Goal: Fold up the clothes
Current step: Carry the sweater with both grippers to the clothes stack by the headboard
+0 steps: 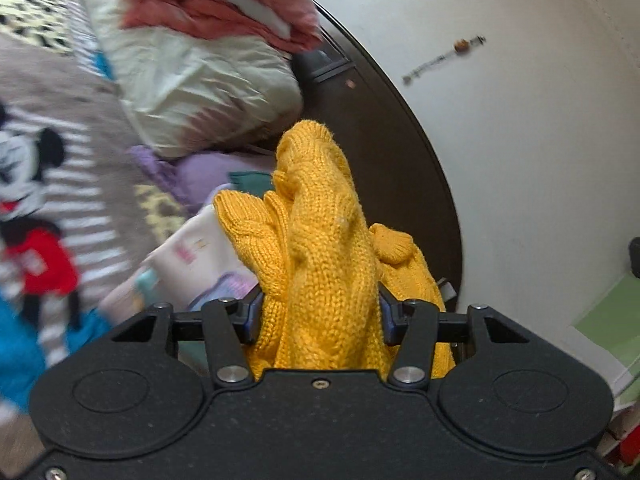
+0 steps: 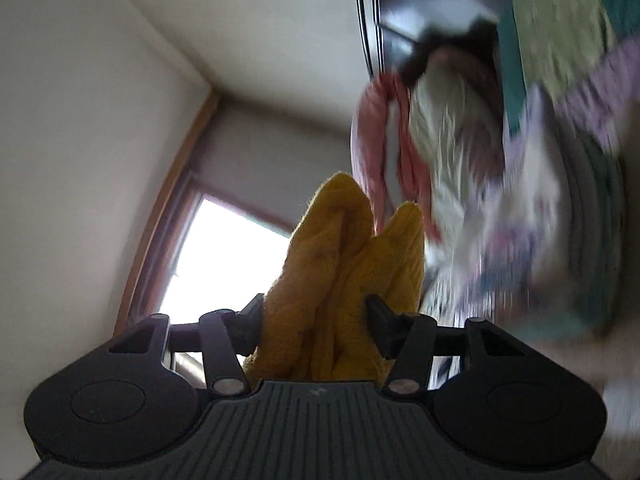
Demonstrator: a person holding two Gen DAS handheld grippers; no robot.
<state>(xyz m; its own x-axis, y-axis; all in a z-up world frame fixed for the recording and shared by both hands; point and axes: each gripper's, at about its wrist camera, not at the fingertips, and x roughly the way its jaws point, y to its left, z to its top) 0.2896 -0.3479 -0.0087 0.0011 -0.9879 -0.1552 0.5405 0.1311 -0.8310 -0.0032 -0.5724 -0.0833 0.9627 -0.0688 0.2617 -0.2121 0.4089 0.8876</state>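
Observation:
A mustard-yellow cable-knit sweater (image 1: 320, 240) is bunched between the fingers of my left gripper (image 1: 320, 312), which is shut on it and holds it up in front of the camera. My right gripper (image 2: 316, 320) is shut on another bunch of the same yellow sweater (image 2: 344, 264) and holds it raised, tilted toward the wall and window. The rest of the sweater is hidden below both grippers.
A bed with a Mickey Mouse cover (image 1: 36, 200) lies left, with a cream pillow (image 1: 200, 80), a pink quilted garment (image 1: 224, 0), purple cloth (image 1: 200, 176) and a white printed garment (image 1: 200, 256). A dark headboard (image 1: 384, 140) meets a white wall. A bright window (image 2: 224, 256) shows in the right wrist view, blurred clothes (image 2: 480, 200) beside it.

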